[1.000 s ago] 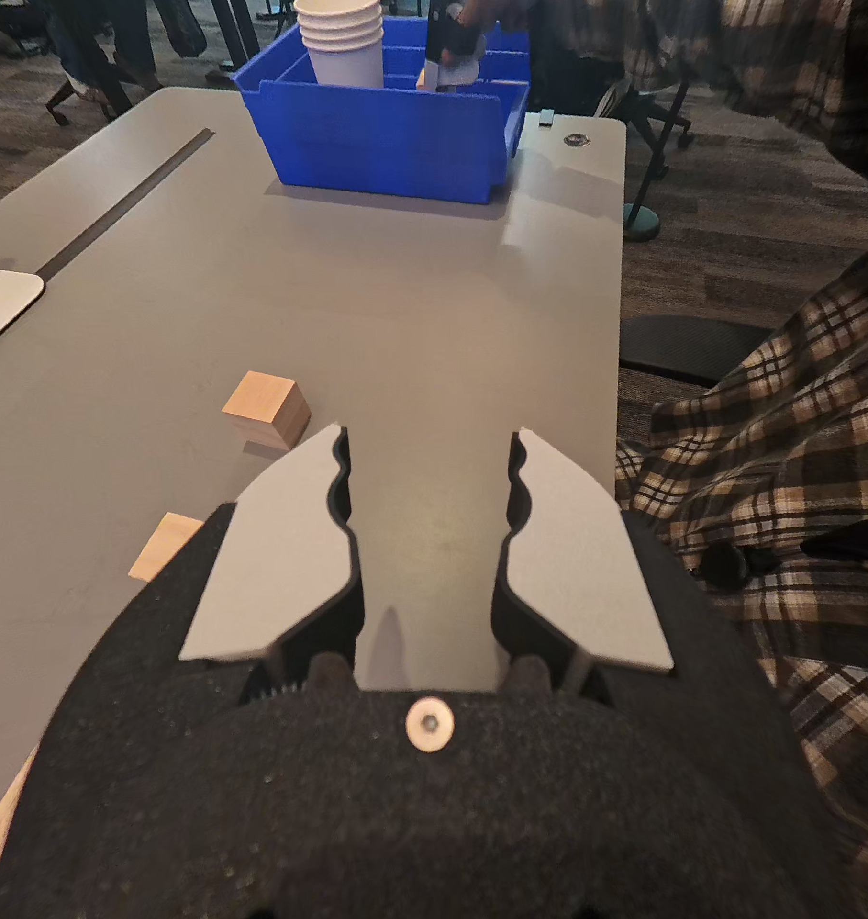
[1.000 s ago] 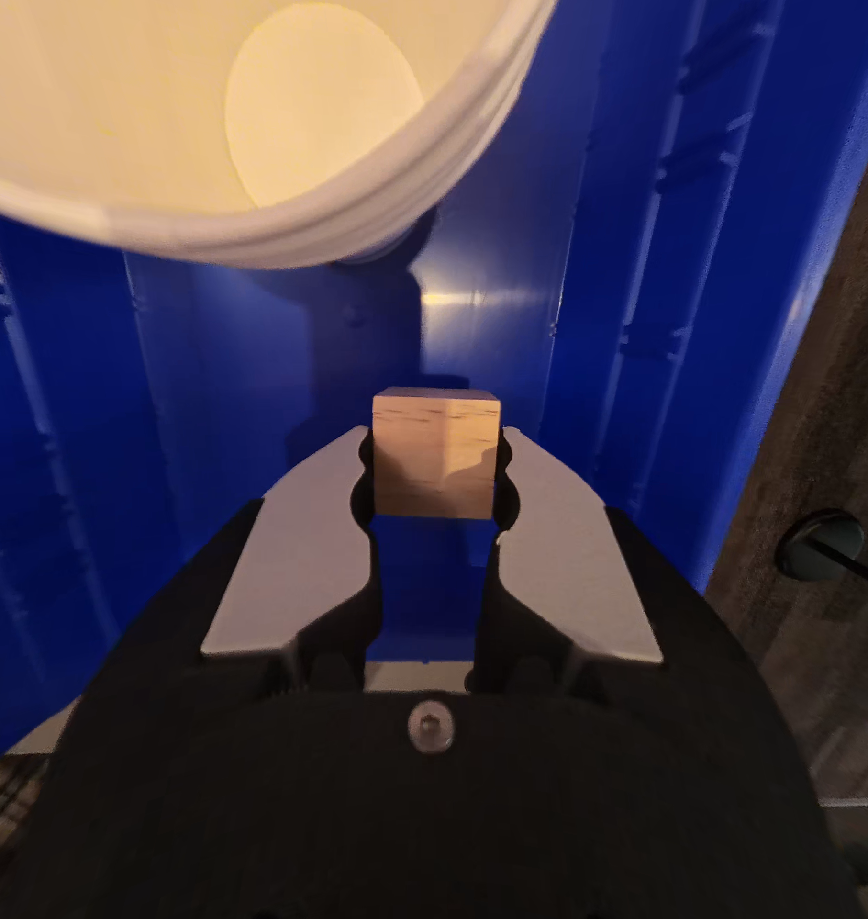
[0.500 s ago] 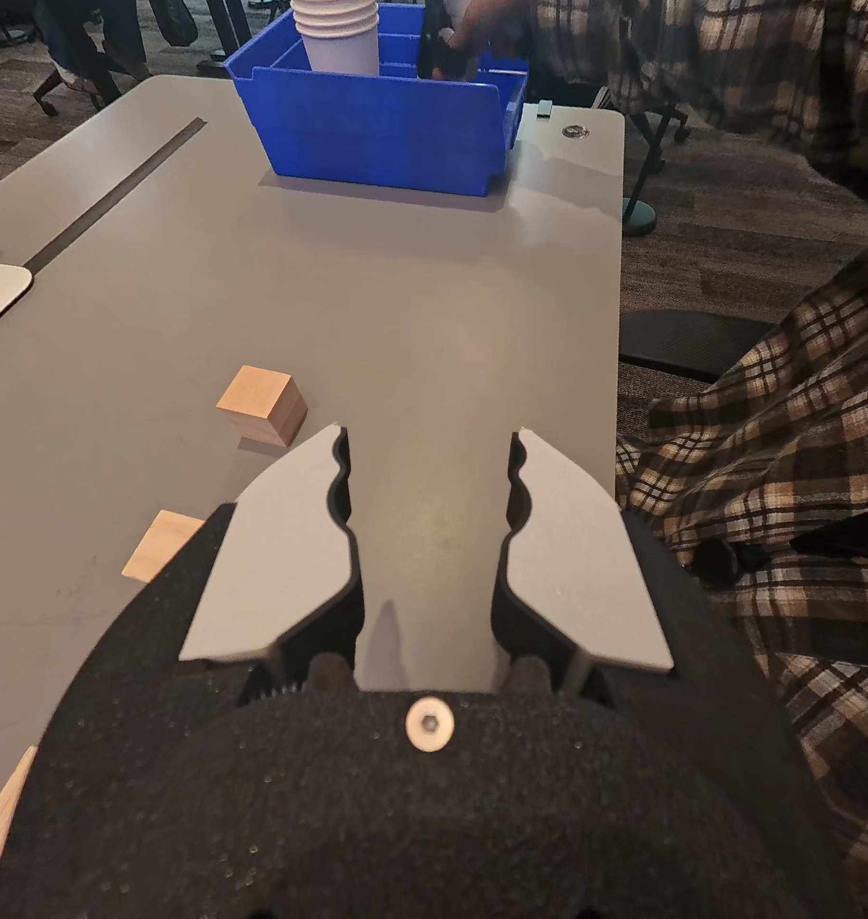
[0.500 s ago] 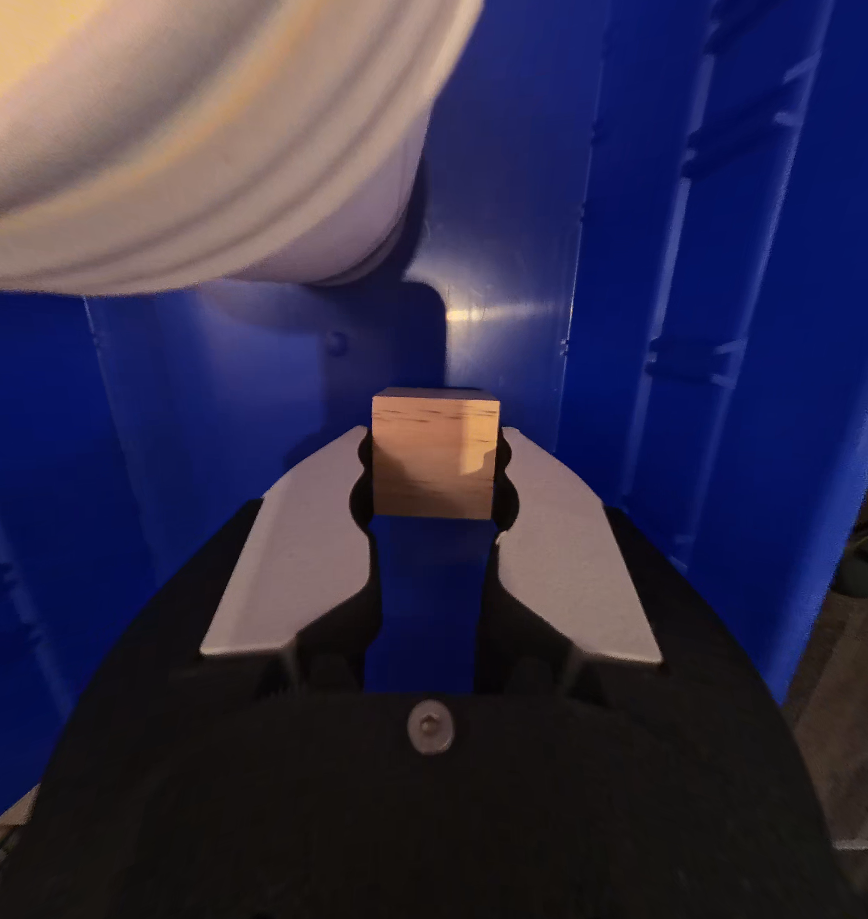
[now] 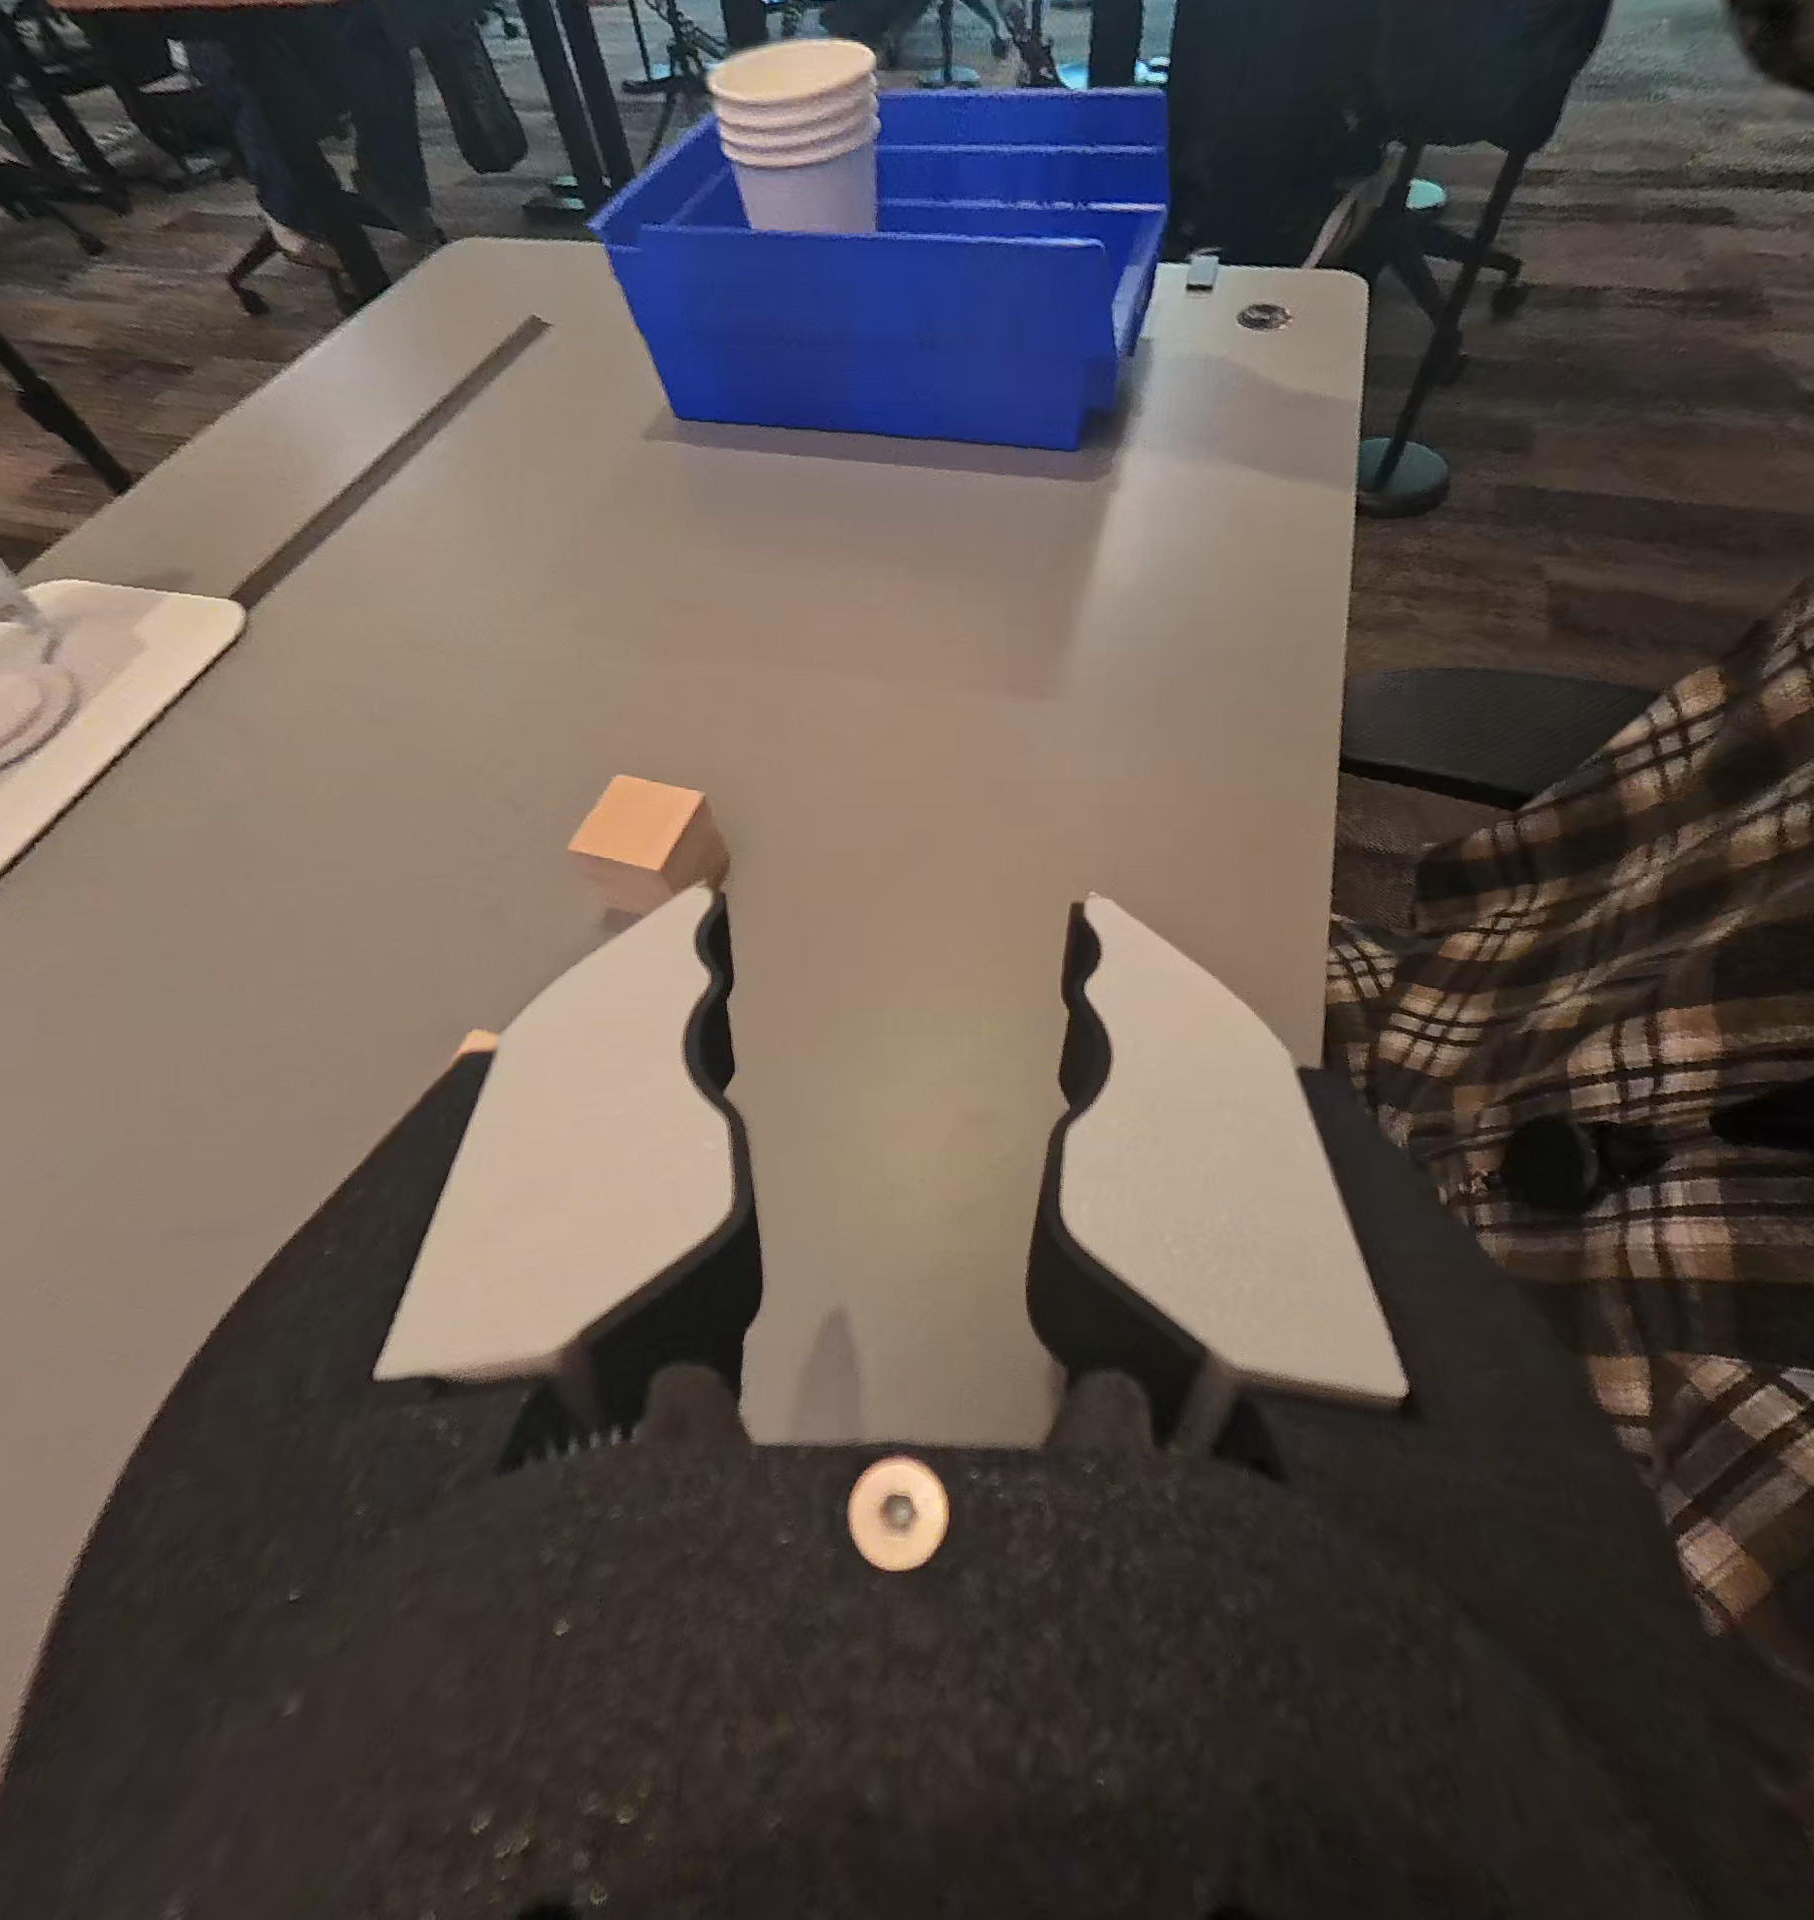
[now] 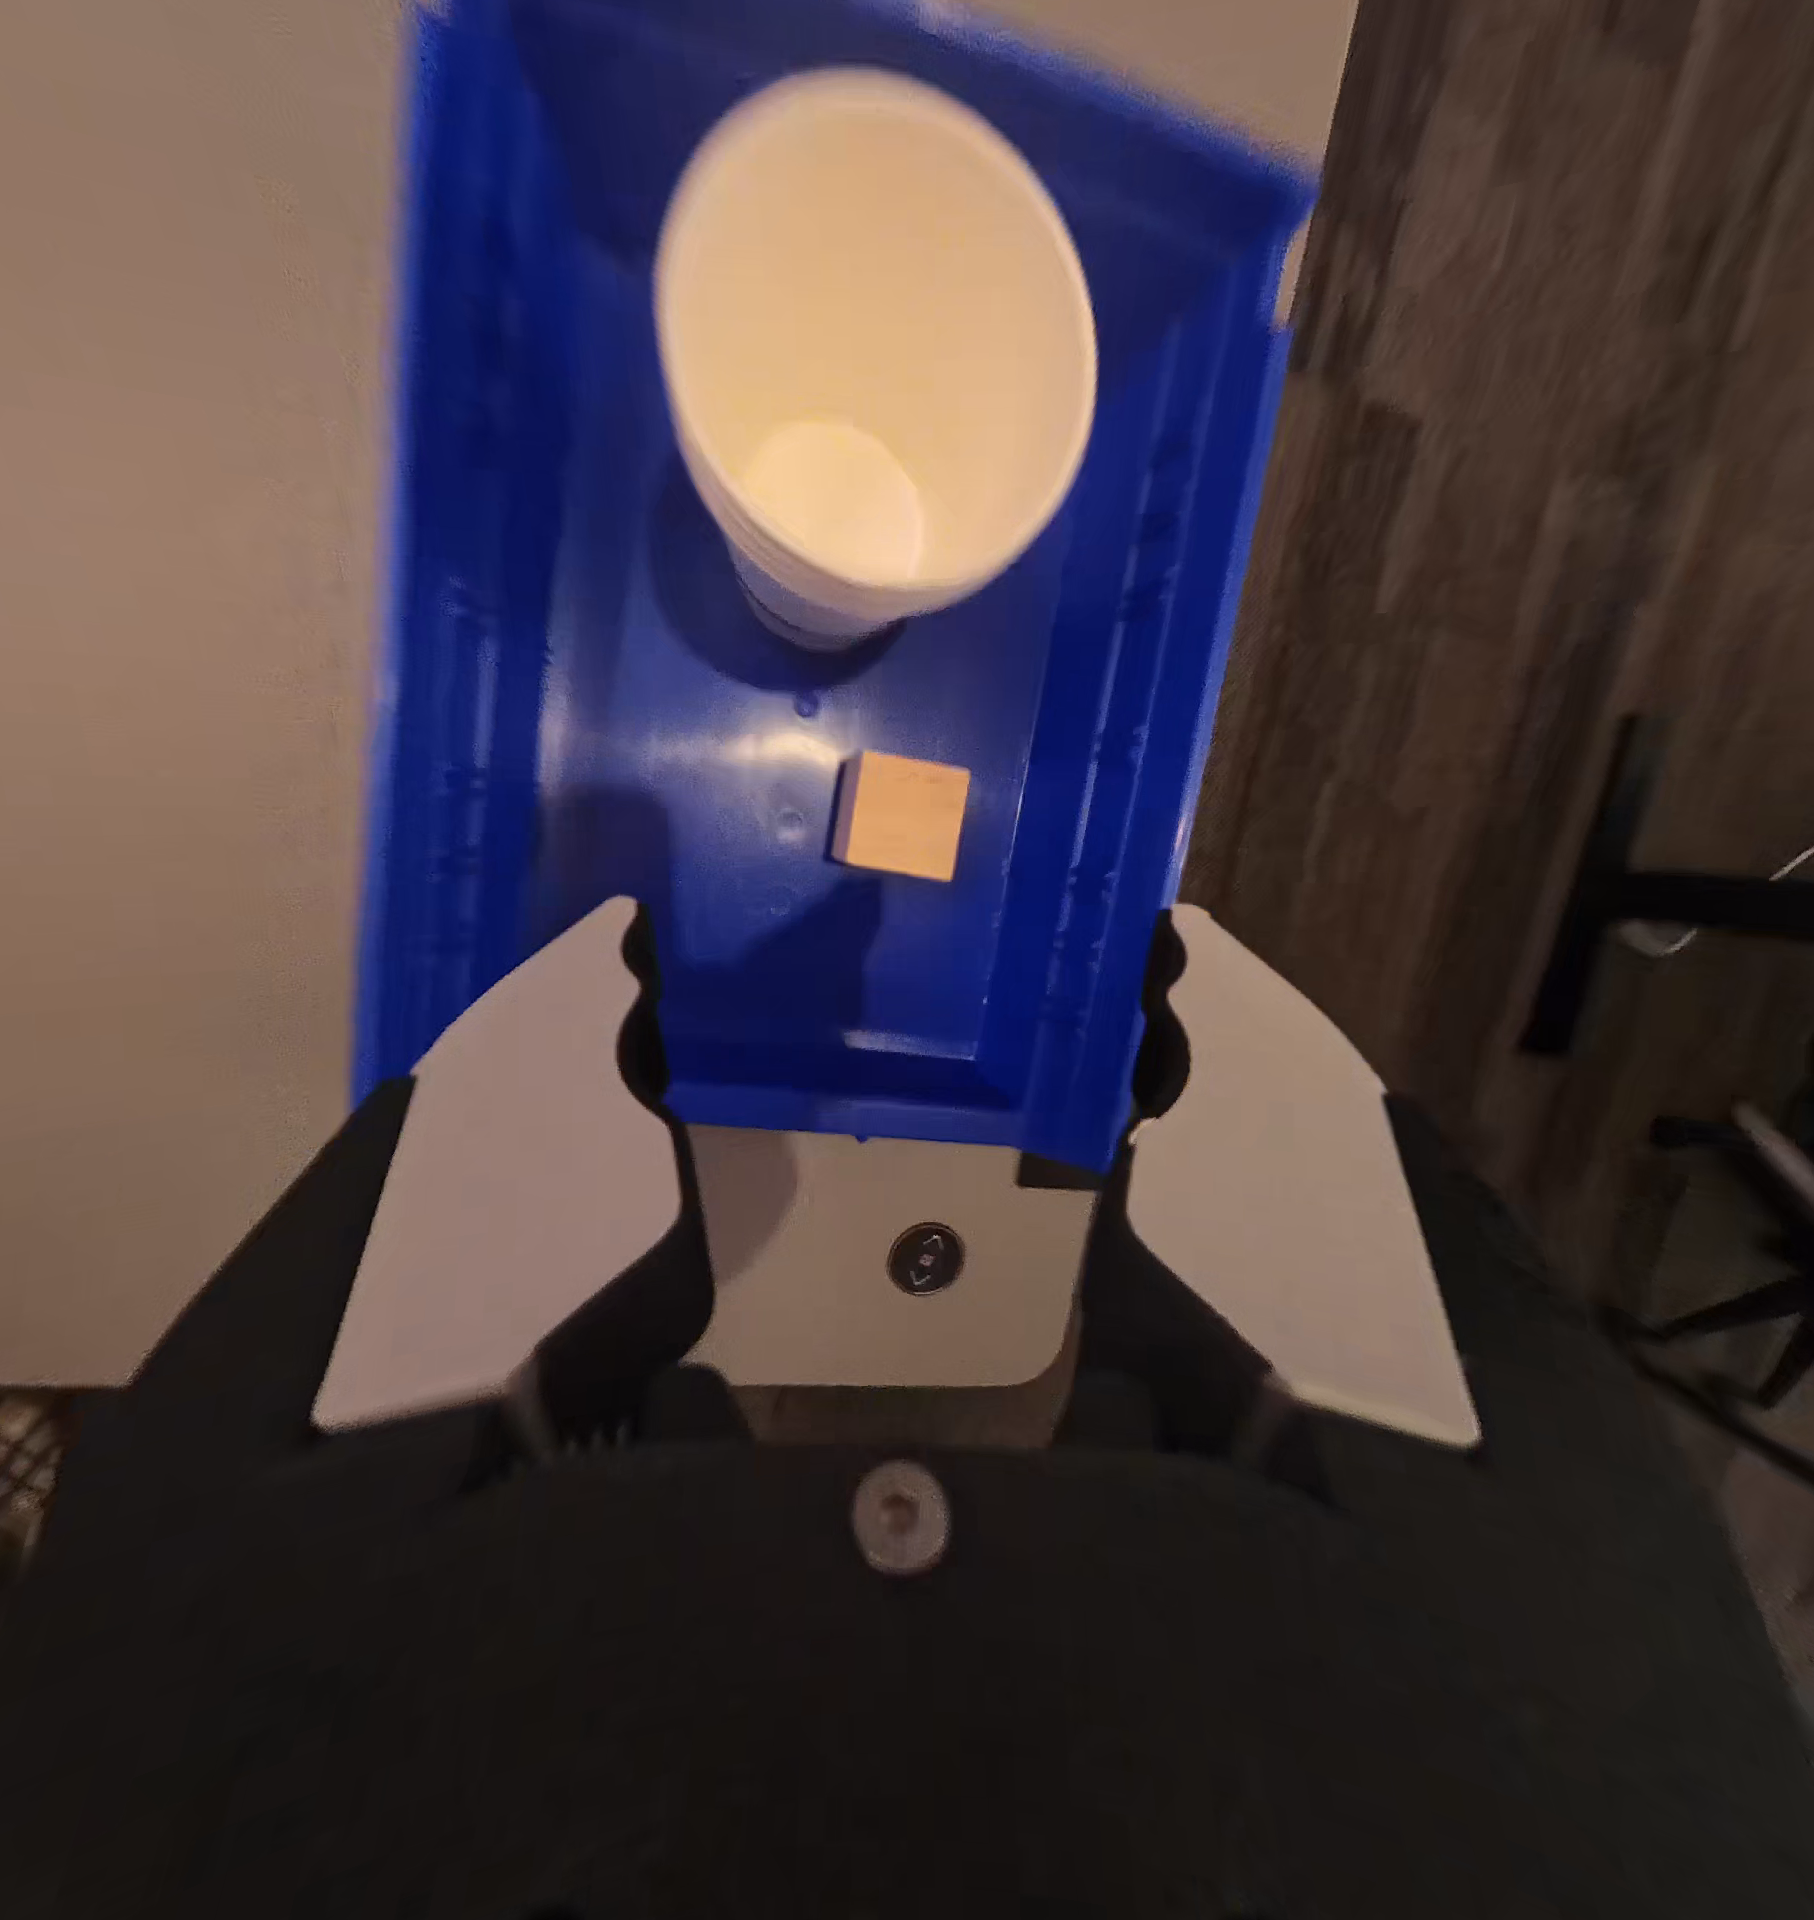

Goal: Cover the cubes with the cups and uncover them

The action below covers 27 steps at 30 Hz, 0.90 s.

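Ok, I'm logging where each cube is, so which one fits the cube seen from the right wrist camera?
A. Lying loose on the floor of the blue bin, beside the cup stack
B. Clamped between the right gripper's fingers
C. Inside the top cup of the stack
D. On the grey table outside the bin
A: the wooden cube lies on the blue bin floor near the cup stack, while the right gripper is open and empty above it.

right hand-held gripper [image 6: 898, 935]: released, raised | cube [image 6: 900, 819]: now on bin [image 6: 467, 623] floor
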Each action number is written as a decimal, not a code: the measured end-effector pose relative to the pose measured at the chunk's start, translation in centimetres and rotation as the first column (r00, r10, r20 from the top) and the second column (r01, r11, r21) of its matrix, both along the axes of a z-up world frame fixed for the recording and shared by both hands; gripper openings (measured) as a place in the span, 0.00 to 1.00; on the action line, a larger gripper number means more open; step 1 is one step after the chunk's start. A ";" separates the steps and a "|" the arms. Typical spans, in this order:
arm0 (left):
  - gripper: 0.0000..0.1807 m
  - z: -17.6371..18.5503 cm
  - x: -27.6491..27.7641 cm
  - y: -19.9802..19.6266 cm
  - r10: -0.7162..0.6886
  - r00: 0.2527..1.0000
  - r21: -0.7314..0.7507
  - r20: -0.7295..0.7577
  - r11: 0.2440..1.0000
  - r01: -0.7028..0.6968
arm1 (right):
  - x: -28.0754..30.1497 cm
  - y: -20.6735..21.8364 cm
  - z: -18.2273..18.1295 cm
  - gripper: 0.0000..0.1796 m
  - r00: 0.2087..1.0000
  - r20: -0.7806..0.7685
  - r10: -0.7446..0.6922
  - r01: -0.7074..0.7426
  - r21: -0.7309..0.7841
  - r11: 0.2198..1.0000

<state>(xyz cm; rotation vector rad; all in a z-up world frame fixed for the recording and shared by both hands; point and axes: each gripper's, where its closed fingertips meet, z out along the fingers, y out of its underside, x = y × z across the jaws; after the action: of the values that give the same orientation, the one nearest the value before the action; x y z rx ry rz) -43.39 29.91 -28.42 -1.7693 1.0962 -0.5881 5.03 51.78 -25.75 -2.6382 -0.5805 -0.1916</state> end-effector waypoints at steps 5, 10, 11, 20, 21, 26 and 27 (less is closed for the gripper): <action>0.33 1.8 -2.4 0.4 0.067 0.996 0.025 0.050 0.997 -0.068 | -11.1 -0.9 6.6 0.47 0.921 0.053 0.387 -0.390 0.159 0.907; 0.33 3.2 -3.8 0.1 0.103 0.992 0.055 0.073 0.993 -0.107 | -26.3 -3.8 2.6 0.43 0.638 0.034 0.769 -0.768 0.108 0.632; 0.33 3.4 -3.9 0.1 0.107 0.992 0.064 0.071 0.992 -0.112 | -28.7 -4.2 1.0 0.44 0.580 0.041 0.814 -0.814 0.071 0.577; 0.33 4.1 -5.1 -0.2 0.138 0.989 0.111 0.047 0.984 -0.142 | -41.9 -6.8 -11.0 0.45 0.225 0.034 0.974 -0.949 -0.217 0.227; 0.33 4.2 -5.2 -0.3 0.137 0.989 0.112 0.048 0.984 -0.141 | -42.5 -7.2 -11.7 0.45 0.216 0.006 0.976 -0.948 -0.237 0.212; 0.33 4.2 -5.4 -0.2 0.134 0.989 0.109 0.054 0.984 -0.140 | -43.5 -8.2 -14.3 0.43 0.187 -0.055 0.981 -0.931 -0.327 0.159; 0.33 4.2 -5.4 -0.2 0.133 0.990 0.108 0.055 0.984 -0.139 | -43.6 -8.0 -14.6 0.42 0.186 -0.056 0.981 -0.929 -0.336 0.157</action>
<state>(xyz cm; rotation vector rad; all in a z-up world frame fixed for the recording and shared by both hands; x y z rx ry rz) -48.81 29.70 -24.22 -1.7092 0.9491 -0.4737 -38.56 43.80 -40.36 -1.8704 -2.4073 0.0965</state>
